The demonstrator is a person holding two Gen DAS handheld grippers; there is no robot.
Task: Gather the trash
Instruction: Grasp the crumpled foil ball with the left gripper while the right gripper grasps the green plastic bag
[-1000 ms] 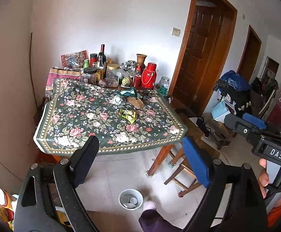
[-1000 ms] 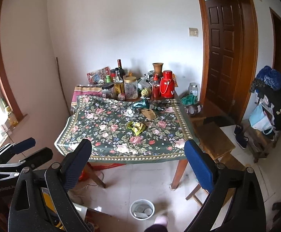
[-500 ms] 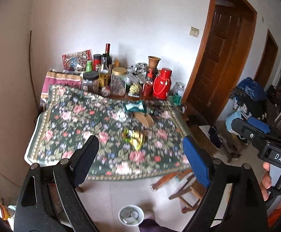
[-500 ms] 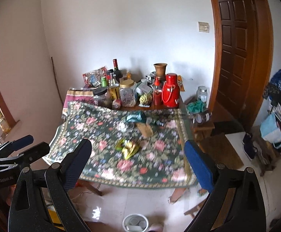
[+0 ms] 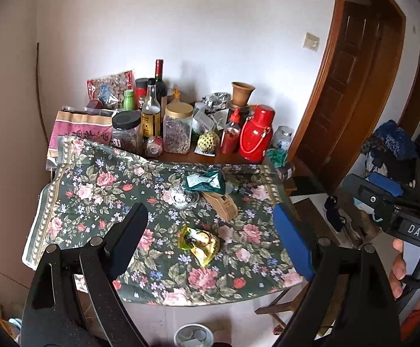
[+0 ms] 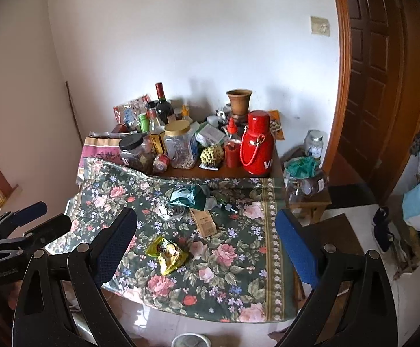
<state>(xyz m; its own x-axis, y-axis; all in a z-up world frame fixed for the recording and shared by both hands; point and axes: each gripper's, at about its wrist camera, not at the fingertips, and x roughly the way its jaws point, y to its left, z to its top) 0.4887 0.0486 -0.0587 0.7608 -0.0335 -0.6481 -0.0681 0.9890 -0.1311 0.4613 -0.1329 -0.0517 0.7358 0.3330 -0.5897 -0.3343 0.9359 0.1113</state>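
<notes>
So the trash is sitting mid-table on the floral tablecloth [image 5: 94, 190]: a crumpled yellow wrapper [image 5: 200, 241] nearest, then further back a brown carton [image 5: 221, 205], a teal foil bag [image 5: 205, 180] and a clear crinkled plastic bit [image 5: 181, 198]. The left gripper [image 5: 210, 240] hangs above the near edge with the yellow wrapper right between its spread jaws in view, not touching, nothing held. The right gripper [image 6: 207, 248] is the same deal, wide open and empty, wrapper a bit left of centre. Writing: "DAS" on the right gripper's body as seen from the left camera; the red thermos [image 6: 257, 144] shows "V", rest cut off. Jars and bottles crowd the back by the wall. A small white bin [image 5: 192, 335] sits on the floor below.
</notes>
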